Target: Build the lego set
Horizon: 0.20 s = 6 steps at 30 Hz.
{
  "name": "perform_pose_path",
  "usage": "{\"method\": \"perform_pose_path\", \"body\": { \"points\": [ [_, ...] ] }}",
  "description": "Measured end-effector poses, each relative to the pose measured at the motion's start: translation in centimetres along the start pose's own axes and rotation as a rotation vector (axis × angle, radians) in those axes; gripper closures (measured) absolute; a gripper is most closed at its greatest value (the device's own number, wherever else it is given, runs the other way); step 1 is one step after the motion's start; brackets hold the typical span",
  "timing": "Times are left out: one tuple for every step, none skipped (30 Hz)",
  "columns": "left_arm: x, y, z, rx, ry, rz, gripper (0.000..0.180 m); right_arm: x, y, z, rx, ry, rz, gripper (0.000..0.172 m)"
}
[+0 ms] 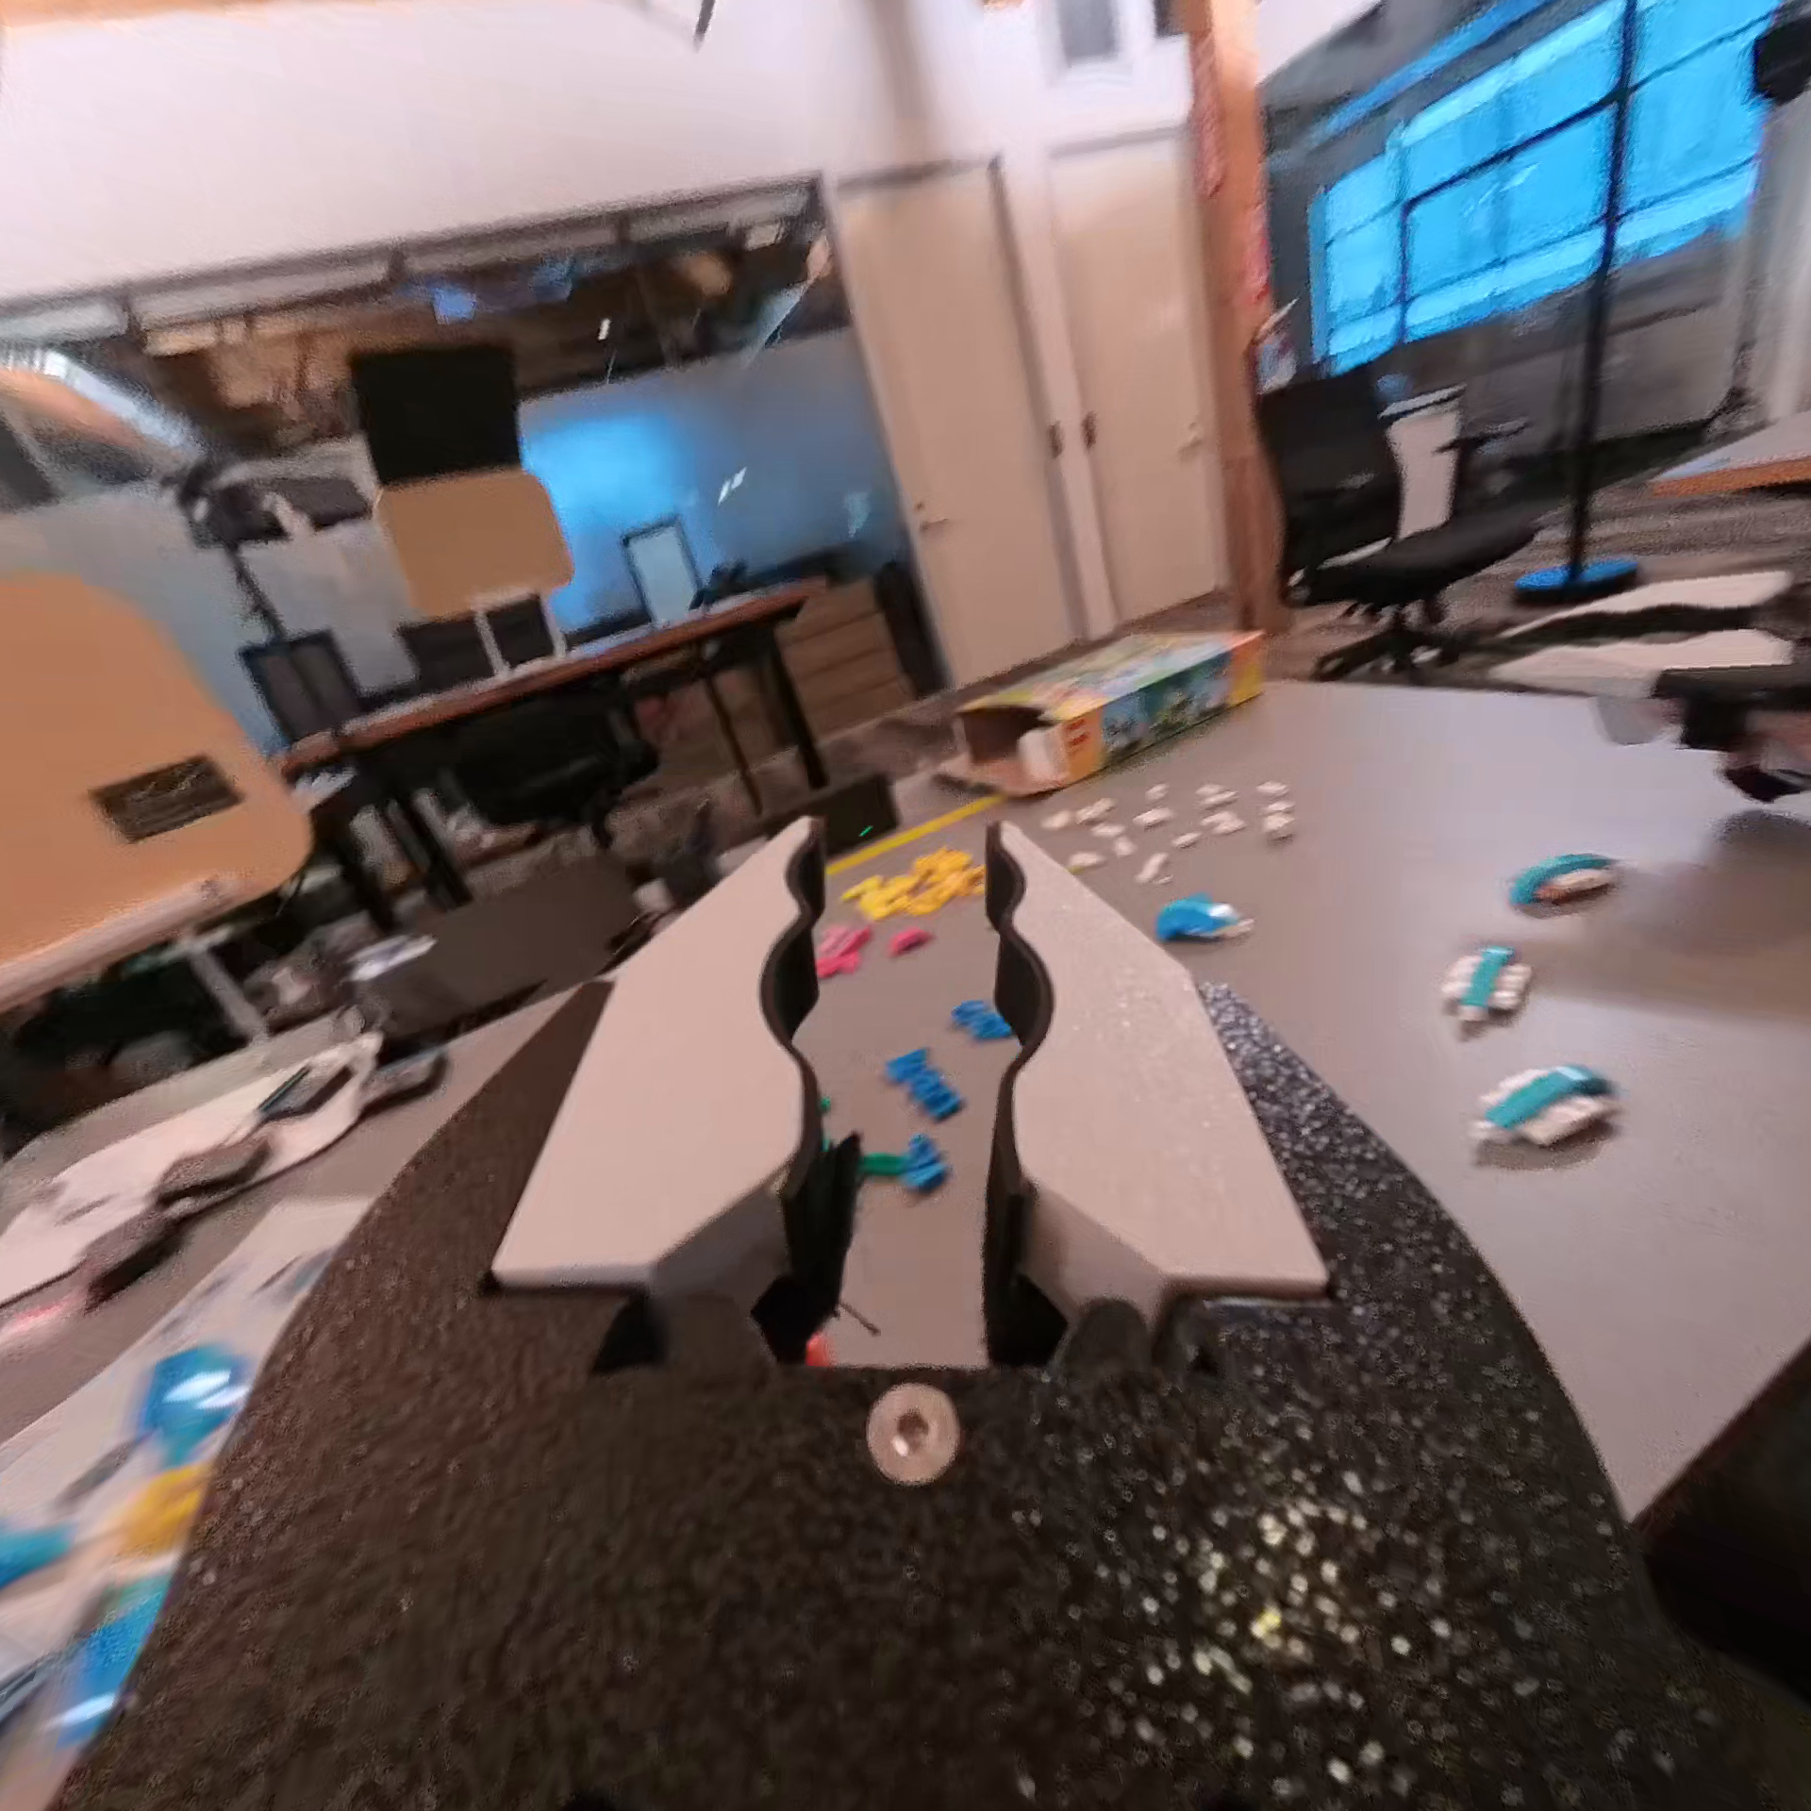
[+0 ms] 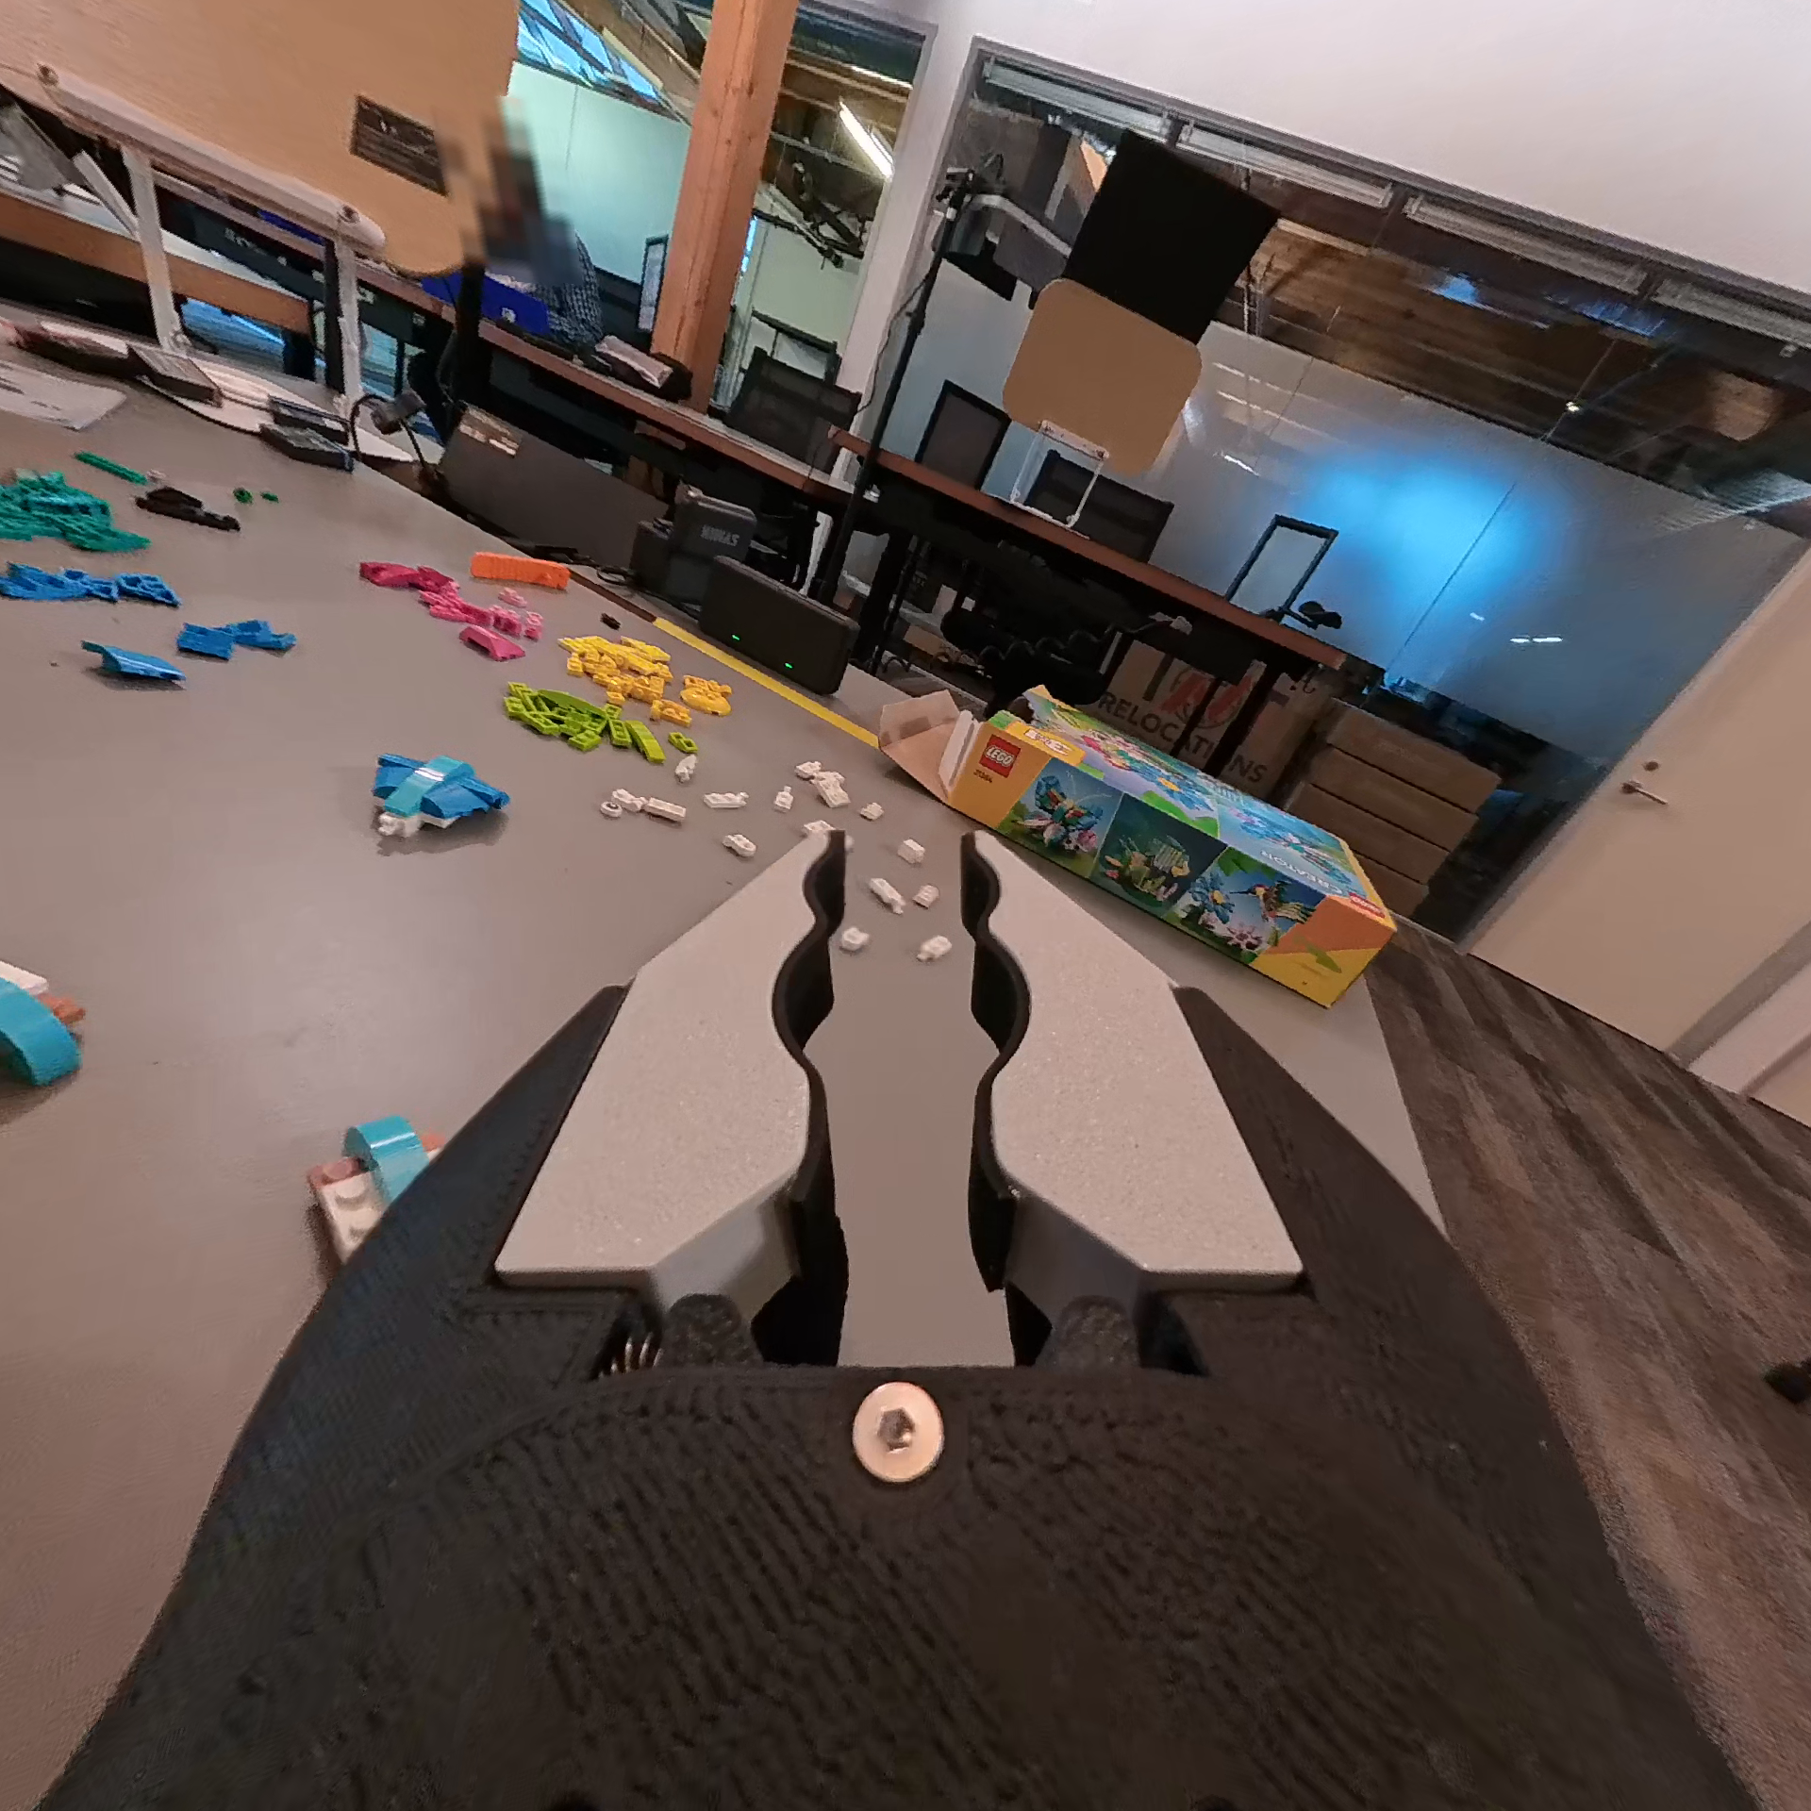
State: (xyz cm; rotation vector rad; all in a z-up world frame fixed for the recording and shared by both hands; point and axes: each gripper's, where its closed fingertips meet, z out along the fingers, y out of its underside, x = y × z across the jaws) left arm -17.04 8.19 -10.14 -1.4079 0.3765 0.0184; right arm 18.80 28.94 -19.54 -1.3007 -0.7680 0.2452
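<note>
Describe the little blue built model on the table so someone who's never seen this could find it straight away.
Start at the long colourful cardboard box on the grey table's far edge. Follow the scattered small white bricks leftward to the blue brick model. Unlike the loose single-colour piles nearby, it is assembled, with a white underside.

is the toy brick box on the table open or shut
Open. The colourful box lies flat on the grey table, and its near end flaps are folded outward, showing bare cardboard inside.

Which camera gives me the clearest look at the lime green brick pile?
The right wrist view: the lime green brick pile lies sharp and unobstructed on the grey table, beside the yellow bricks. The left wrist view is blurred and shows no lime green pile at all; the yellow bricks appear between its fingers.
</note>
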Motion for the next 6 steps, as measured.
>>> {"method": "perform_pose_path", "body": {
  "points": [
    [-2.3, -0.3, -0.2, -0.047, -0.016, -0.019, 0.151, -0.2, -0.1, 0.0, 0.002, -0.010, 0.002, 0.149],
    [-4.3, -0.5, -0.3, -0.089, -0.011, -0.037, 0.152, -0.4, -0.1, 0.1, 0.001, -0.018, 0.000, 0.149],
    [-6.4, -0.4, -0.1, -0.137, -0.011, -0.052, 0.150, -0.6, -0.1, 0.1, 0.001, -0.023, -0.003, 0.149],
    [-8.5, 0.0, 0.3, -0.199, -0.013, -0.062, 0.149, -0.7, -0.2, 0.1, 0.003, -0.027, -0.003, 0.149],
    [-10.1, 0.8, 1.0, -0.272, 0.001, -0.064, 0.147, -0.9, -0.2, 0.1, 0.004, -0.033, 0.001, 0.149],
    [-11.6, 1.9, 1.7, -0.353, 0.029, -0.058, 0.146, -1.0, -0.2, 0.2, 0.004, -0.037, 0.006, 0.149]
  ]
}}
